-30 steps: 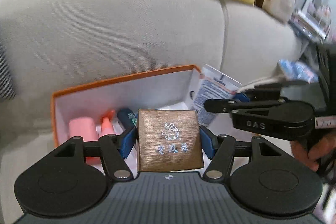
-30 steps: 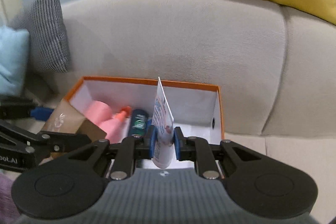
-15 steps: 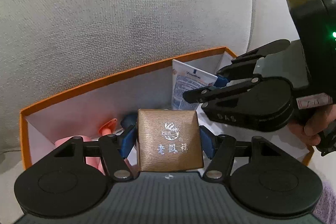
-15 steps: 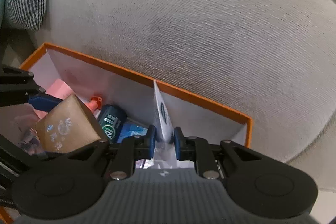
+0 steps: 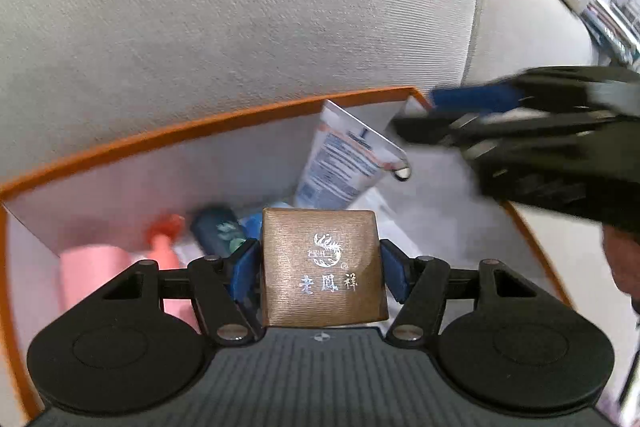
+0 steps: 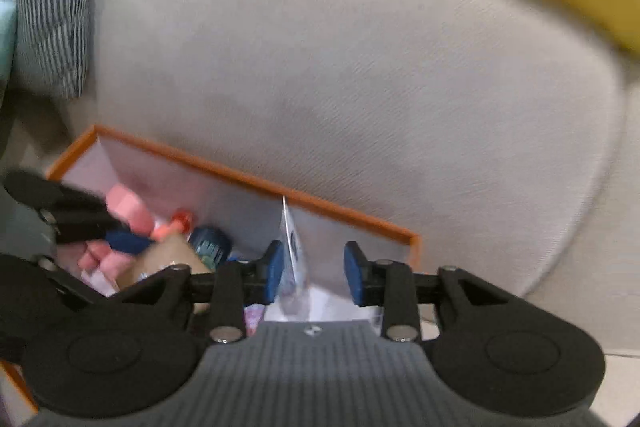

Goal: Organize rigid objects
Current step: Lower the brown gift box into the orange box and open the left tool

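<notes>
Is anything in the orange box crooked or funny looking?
Yes. The white tube is tipped over at a slant against the back wall of the orange box, not lying flat like the other things. The right gripper has just been opening, so the tube is loose between its fingers.

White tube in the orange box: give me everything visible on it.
The white tube is flat and soft-looking, with blue print and an orange band. It stands tilted in the orange-rimmed box, crimped end up, lower end hidden behind the bronze box. The right gripper has just been opening; its pads no longer squeeze the tube, which is close against one pad.
</notes>
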